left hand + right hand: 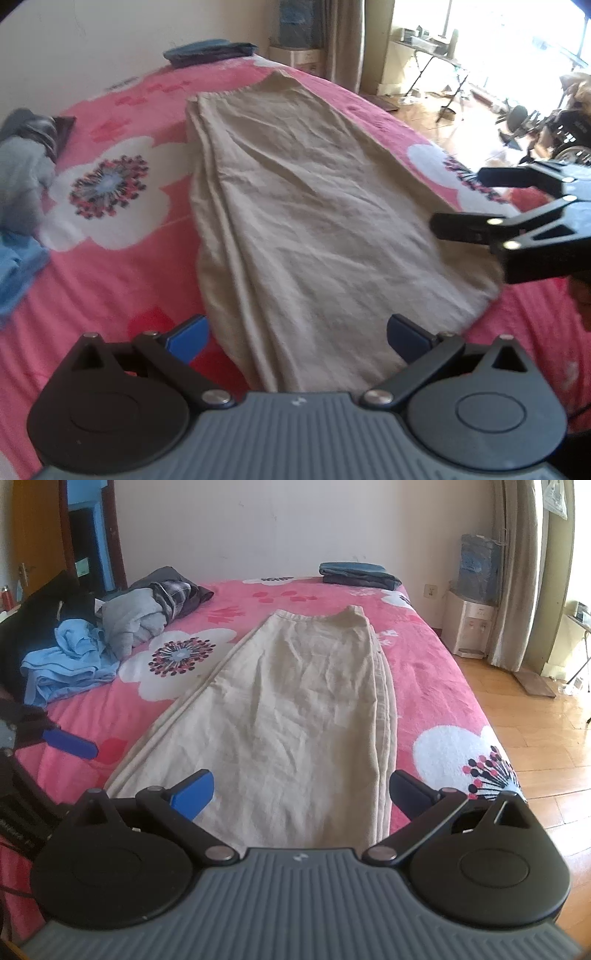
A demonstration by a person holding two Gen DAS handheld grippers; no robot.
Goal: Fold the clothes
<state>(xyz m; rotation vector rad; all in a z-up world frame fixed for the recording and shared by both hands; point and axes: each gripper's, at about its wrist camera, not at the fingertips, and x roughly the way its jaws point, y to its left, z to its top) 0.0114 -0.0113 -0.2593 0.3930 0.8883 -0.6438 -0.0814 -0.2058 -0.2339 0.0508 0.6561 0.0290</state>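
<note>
Beige wrinkled trousers (295, 709) folded lengthwise, flat on pink floral bedspread (424, 672); both tongs (297, 338) (301, 794) apart, empty.

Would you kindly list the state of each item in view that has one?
beige trousers: folded lengthwise, flat on the bed, unheld
left tool: open, empty
right tool: open, empty
dark folded stack: folded, at far end
clothes pile: crumpled, unfolded
pink floral blanket: spread over bed
</note>
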